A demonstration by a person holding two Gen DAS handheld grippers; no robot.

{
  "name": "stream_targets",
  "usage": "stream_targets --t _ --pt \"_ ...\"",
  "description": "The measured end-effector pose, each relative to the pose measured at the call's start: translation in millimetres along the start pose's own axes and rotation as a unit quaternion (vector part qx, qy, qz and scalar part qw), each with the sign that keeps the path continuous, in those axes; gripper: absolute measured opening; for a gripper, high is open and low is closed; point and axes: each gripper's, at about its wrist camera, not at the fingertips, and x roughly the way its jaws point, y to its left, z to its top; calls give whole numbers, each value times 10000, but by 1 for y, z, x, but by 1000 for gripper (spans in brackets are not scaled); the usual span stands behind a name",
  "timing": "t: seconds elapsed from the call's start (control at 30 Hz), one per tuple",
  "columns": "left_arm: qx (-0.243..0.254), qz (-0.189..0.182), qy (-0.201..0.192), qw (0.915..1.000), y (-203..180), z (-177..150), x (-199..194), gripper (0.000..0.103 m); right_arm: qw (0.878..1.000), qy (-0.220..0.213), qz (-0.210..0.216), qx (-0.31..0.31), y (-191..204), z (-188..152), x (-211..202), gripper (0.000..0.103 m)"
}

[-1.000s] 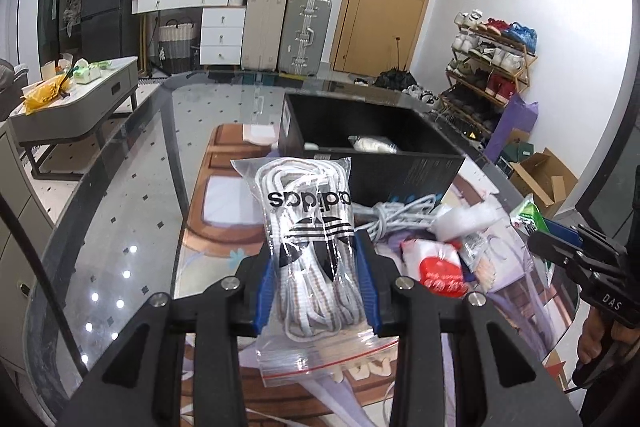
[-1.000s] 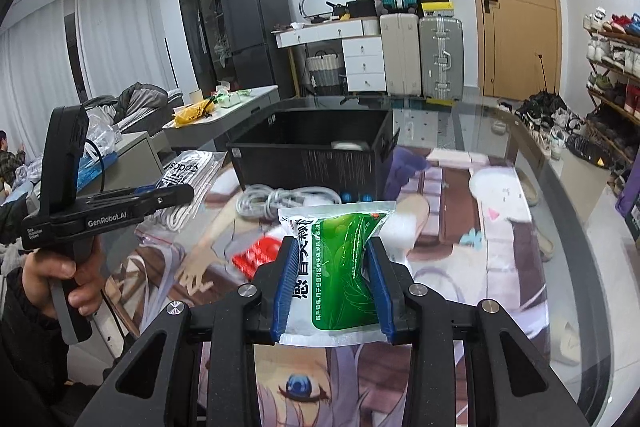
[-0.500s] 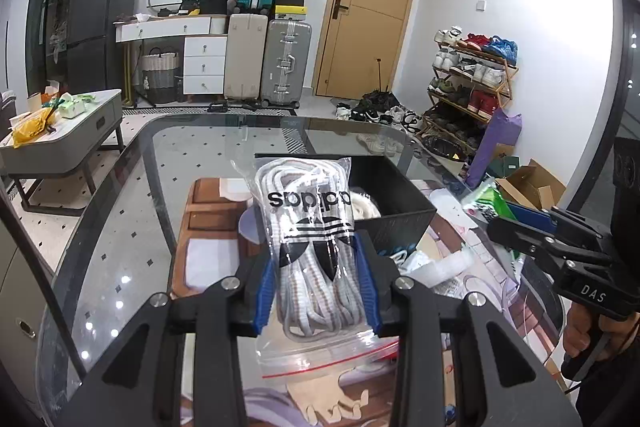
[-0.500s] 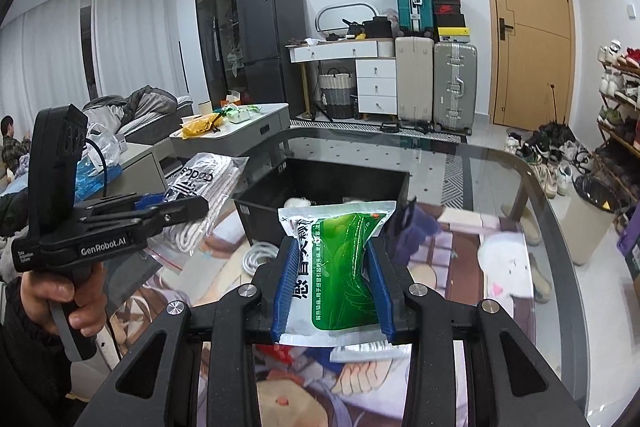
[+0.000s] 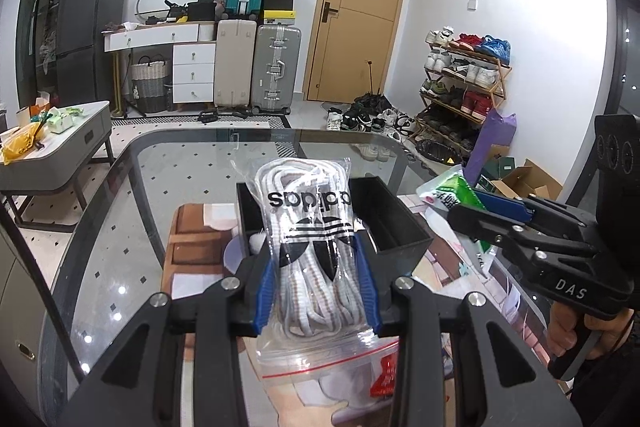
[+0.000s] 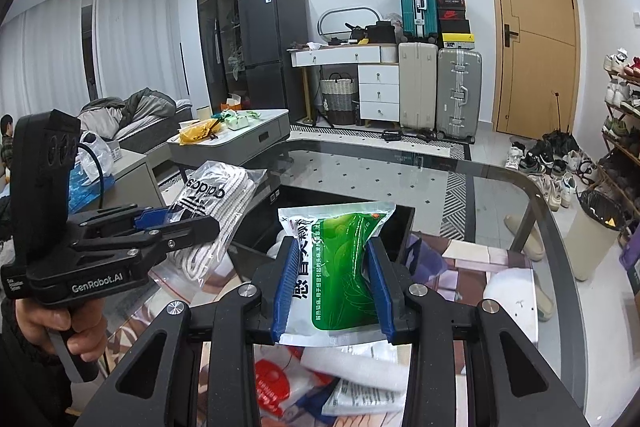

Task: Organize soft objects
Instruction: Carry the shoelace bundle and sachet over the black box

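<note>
Left claw [image 5: 316,283] clamped on laces bag [image 5: 310,227], held up over near edge of black bin [image 5: 400,223]. Right claw [image 6: 331,287] clamped on green pouch [image 6: 340,267], also raised, in front of bin [image 6: 404,227]. Both bags off the glass table [image 6: 400,167]. Red packet [image 6: 276,383] and white packets [image 6: 360,375] lie on table below right claw.

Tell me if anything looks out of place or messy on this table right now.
Yes. Loose packets, among them a red-and-white packet and white sachets, lie scattered on the glass table rather than in the black bin. The bag of laces and green-and-white pouch are held above it, not yet sorted.
</note>
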Motion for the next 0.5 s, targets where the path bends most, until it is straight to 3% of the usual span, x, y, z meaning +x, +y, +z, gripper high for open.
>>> stream_targets --t 0.5 --pt "-184 -73 57 9998 6 20 40 35 9998 215 -15 52 -15 16 47 35"
